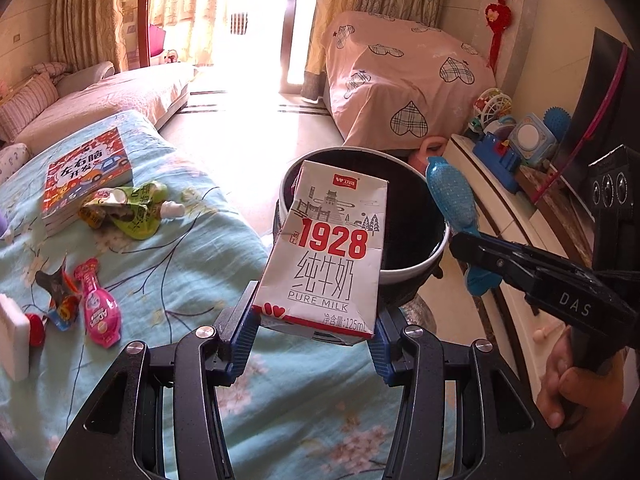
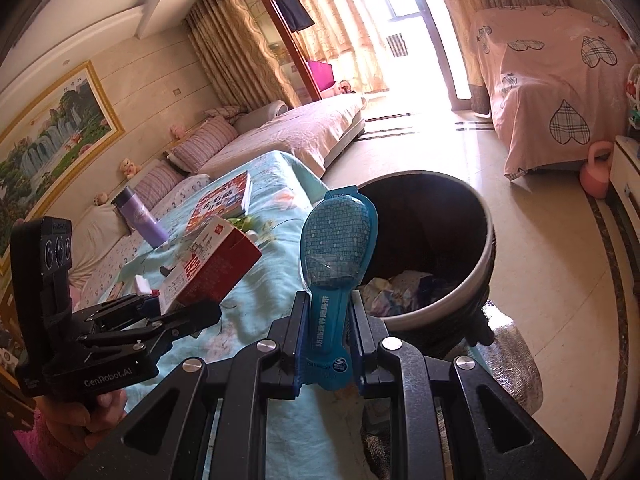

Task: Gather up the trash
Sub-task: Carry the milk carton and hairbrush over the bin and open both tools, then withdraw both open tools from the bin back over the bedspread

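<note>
My left gripper (image 1: 316, 332) is shut on a white and red "1928 Pure Milk" carton (image 1: 328, 248) and holds it upright over the near rim of the dark round trash bin (image 1: 434, 258). The carton (image 2: 212, 264) also shows at the left of the right wrist view. My right gripper (image 2: 326, 344) is shut on a blue spoon-shaped plastic packet (image 2: 340, 236), held upright beside the bin (image 2: 480, 264), which has crumpled paper inside. In the left wrist view the packet (image 1: 450, 198) stands at the bin's right rim.
The table has a light blue floral cloth (image 1: 160, 264). On it lie a green pouch (image 1: 136, 210), a pink pouch (image 1: 98, 306), a torn wrapper (image 1: 60, 300), a book (image 1: 86, 172) and a purple bottle (image 2: 140, 218). A toy-laden cabinet (image 1: 516, 152) stands right.
</note>
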`<state>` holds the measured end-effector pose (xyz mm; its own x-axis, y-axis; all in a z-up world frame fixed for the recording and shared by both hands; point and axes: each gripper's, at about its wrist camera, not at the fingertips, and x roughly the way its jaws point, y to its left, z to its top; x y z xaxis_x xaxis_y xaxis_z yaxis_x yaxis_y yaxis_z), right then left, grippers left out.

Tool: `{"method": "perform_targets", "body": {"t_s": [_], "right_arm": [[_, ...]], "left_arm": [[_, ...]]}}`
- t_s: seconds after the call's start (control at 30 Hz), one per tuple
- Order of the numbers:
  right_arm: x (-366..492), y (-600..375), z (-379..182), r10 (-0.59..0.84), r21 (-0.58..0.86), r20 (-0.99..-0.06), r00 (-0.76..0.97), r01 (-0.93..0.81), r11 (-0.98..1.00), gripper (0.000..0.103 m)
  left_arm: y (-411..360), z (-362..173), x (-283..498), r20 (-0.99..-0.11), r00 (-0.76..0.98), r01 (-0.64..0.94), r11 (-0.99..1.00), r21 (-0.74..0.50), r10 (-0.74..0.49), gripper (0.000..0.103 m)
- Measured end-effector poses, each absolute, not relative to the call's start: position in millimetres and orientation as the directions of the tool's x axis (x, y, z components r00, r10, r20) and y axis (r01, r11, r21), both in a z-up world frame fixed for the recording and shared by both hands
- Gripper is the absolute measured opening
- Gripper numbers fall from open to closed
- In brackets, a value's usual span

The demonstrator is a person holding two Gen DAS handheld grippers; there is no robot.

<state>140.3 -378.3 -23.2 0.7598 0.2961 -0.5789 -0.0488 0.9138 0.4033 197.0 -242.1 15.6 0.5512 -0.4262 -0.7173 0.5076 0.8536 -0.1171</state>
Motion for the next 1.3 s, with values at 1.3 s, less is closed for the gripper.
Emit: {"method": "perform_targets", "body": {"t_s": [1.3], "right_arm": [[218,-419,-46,0.199,0.334,-0.680,0.706,0.057,0.941,0.051]], "left_arm": [[-302,-4,262,-0.775,0.495,0.526,0.845,-0.093,-0.393,0.069]]}}
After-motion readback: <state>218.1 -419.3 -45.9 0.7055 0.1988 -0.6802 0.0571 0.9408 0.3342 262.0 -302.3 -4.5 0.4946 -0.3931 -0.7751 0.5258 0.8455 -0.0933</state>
